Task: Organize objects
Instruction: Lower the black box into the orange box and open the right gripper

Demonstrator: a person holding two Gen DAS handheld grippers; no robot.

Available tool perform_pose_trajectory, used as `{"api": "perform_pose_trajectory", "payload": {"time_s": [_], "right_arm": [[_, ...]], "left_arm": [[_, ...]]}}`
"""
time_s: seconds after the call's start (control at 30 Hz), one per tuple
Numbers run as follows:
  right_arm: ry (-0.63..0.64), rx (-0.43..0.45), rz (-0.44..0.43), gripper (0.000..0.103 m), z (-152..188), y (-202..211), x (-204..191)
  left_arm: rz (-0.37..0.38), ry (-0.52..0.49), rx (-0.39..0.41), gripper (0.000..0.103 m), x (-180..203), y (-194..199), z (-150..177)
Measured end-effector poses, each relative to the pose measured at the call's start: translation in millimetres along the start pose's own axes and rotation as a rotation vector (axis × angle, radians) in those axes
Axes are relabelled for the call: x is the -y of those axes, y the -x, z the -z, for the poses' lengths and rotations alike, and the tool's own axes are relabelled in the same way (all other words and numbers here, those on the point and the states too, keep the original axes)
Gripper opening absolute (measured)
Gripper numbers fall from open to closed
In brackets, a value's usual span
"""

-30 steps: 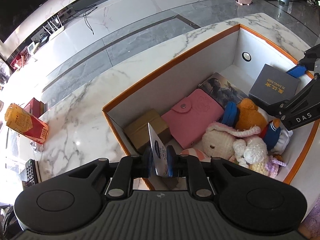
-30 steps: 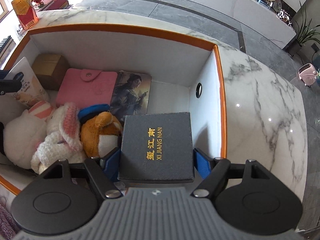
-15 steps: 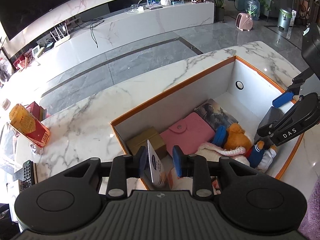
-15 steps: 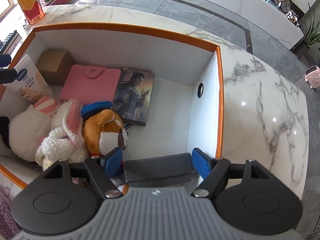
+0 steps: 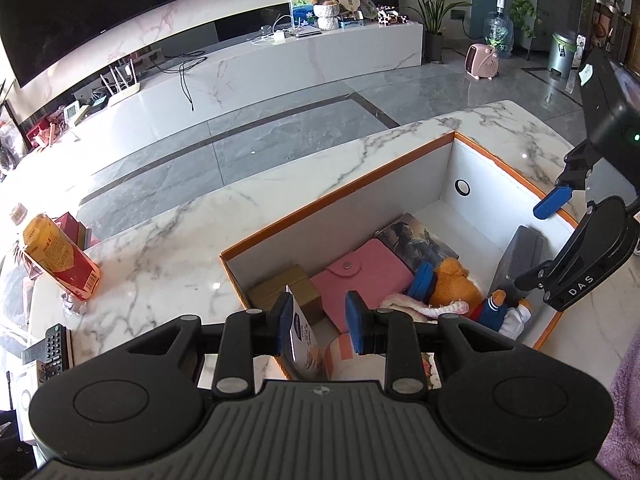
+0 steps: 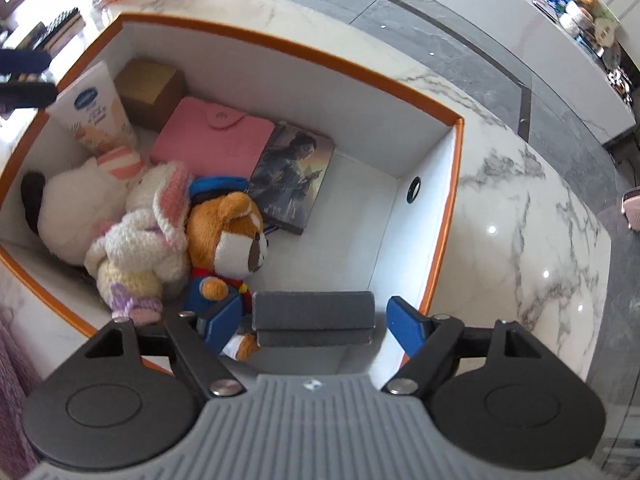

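Observation:
A white box with an orange rim (image 5: 400, 164) (image 6: 280, 46) stands on the marble table. My left gripper (image 5: 319, 318) is open above its left end. A white snack packet (image 5: 302, 332) (image 6: 94, 116) stands upright between the fingers and leans by the left one. At the right end my right gripper (image 6: 315, 320) points steeply down, its jaws opening. A dark grey gift box (image 6: 314, 312) (image 5: 520, 256) stands on edge between them, with a gap on each side. A brown carton (image 6: 150, 84), a pink wallet (image 6: 216, 136), a picture book (image 6: 288, 176) and plush toys (image 6: 228, 232) also lie inside.
On the marble table (image 5: 160, 248), left of the box, stands a red and yellow carton (image 5: 60, 260), with a remote control (image 5: 54, 350) nearer the edge. A purple cloth (image 5: 624, 400) shows at the right. The box floor near its right wall (image 6: 360, 208) is bare.
My left gripper let go of the snack packet, opened and rose. My right gripper tipped the grey gift box from flat onto its edge inside the box, and its fingers have come off the sides.

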State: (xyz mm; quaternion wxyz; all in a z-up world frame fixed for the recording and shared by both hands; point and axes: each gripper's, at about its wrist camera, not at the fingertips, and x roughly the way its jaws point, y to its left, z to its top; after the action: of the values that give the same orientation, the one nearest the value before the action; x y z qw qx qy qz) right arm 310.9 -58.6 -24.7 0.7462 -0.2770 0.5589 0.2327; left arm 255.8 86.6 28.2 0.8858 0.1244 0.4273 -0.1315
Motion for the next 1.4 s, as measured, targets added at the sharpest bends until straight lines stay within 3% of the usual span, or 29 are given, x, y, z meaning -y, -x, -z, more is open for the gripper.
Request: {"api": "perform_pose_trajectory", "payload": {"time_s": [0.3,0.47,0.53,0.8,1.03,1.13,1.23,1.4], "right_arm": [[0.051,-0.102,0.001,0.075,-12.8,-22.4,-0.3],[0.205,-0.095,0.009,0.072,-11.6,-20.7,-10.7],[0.248,-0.094,0.015,0.066,-13.2,-19.6,-12.2],[0.059,-0.037,0.027,0.059,-31.3,-18.5,7.1],[0.036,0.013,0.063,0.051,-49.4,-28.9,2.0],[0.001,0.000,0.063,0.045,-57.8,-39.3,5.4],[-0.032,-0.086,0.014,0.042,-59.9,-55.1,7.0],[-0.004,-0.085,0.021,0.042,-57.4,-58.1,2.5]], "left_arm": [[0.003,0.001,-0.006,0.034,-2.1,0.3,4.7],[0.000,0.005,-0.007,0.034,-4.1,0.6,6.0],[-0.001,0.009,-0.008,0.034,-4.4,1.1,6.5],[-0.010,0.009,-0.008,0.034,-7.2,4.7,8.0],[-0.019,0.018,-0.013,0.034,-10.2,5.8,8.1],[-0.017,0.019,-0.014,0.034,-10.6,5.3,7.8],[-0.017,0.018,-0.015,0.034,-10.5,4.3,8.6],[-0.009,0.027,-0.017,0.034,-12.6,-0.7,10.2]]}}
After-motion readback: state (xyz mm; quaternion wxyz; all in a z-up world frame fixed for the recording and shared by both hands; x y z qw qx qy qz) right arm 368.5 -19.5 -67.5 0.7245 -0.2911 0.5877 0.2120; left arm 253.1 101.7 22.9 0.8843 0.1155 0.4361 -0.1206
